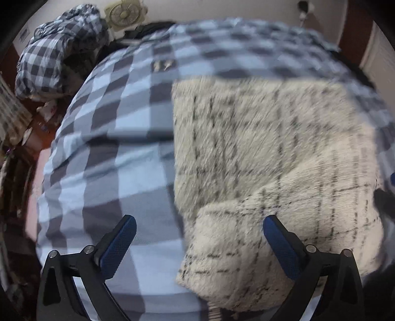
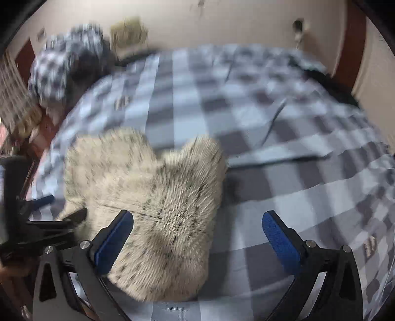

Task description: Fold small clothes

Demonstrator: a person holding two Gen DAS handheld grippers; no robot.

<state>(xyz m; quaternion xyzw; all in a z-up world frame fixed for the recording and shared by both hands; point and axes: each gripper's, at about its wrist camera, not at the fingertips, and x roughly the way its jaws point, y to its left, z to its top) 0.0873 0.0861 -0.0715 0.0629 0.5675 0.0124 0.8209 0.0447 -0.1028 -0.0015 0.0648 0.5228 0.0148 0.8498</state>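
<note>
A cream fuzzy garment with thin dark grid lines (image 1: 271, 158) lies on the checked bedspread (image 1: 118, 138), its near part folded over into a thick lobe. My left gripper (image 1: 200, 227) is open above the garment's near left edge, holding nothing. In the right wrist view the same garment (image 2: 148, 192) is bunched into a mound. My right gripper (image 2: 197, 224) is open, its left finger (image 2: 116, 234) beside the mound and its right finger over bare bedspread (image 2: 284, 153). The left gripper shows at the left edge (image 2: 44, 222). Both views are blurred by motion.
A checked duvet heap (image 1: 61, 49) sits at the bed's far left corner, with a fan (image 1: 123, 13) against the wall behind it. The floor and clutter run along the bed's left side (image 1: 24, 138). A wall socket (image 2: 298, 27) is at the back.
</note>
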